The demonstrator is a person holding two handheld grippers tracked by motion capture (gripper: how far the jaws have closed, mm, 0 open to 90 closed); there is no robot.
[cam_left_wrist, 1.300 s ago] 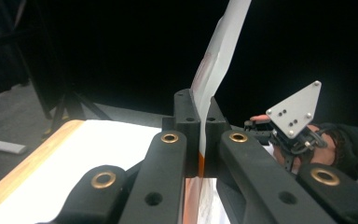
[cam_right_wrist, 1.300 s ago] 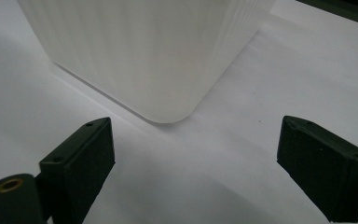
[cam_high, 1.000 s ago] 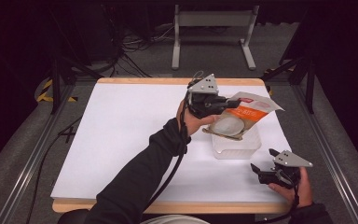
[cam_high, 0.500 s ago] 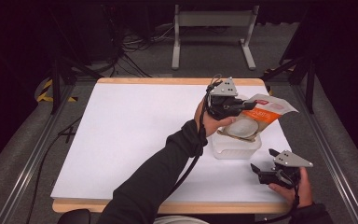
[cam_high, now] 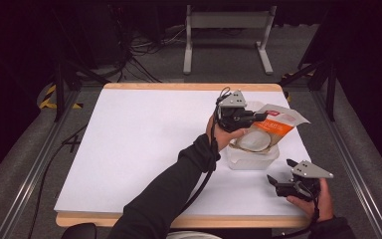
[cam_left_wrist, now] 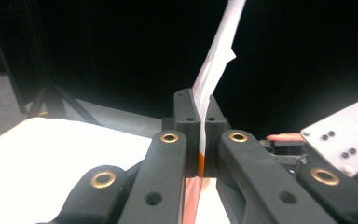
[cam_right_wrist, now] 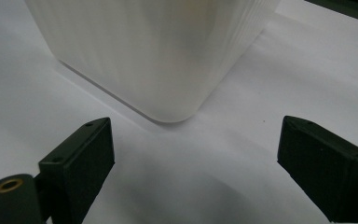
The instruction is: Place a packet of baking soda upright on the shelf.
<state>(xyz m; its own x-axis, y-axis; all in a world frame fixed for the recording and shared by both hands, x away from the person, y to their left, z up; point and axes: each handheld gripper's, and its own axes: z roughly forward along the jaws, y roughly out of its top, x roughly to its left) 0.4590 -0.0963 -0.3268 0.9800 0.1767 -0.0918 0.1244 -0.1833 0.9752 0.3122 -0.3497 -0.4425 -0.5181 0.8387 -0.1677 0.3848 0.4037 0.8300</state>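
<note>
Since a second ago, we have carried our left gripper (cam_high: 258, 117) and the pouch (cam_high: 271, 130) it holds rightward across the counter (cam_high: 144, 144), from above the near-left side of the container (cam_high: 252, 155) to a spot over its far edge. Our right gripper (cam_high: 281, 181) has stayed where it was, near the front right corner of the counter.

The left fingers (cam_left_wrist: 186, 116) are pressed together on the pouch (cam_left_wrist: 216, 60), clamping its thin white-and-orange edge between them; in the left gripper view the pouch stands up edge-on out of the closed fingers. From the high view the pouch is tilted, its round clear window facing up and toward us, its white top flap pointing right, and its lower end hanging over the opening of the translucent container. We cannot tell whether the pouch touches the container's rim.

The right fingers (cam_right_wrist: 81, 154) are spread wide and hold nothing. They hover low over the counter (cam_right_wrist: 177, 177), pointing at the rounded near corner of the container (cam_right_wrist: 158, 51), which sits just ahead of them, apart from both.
</note>
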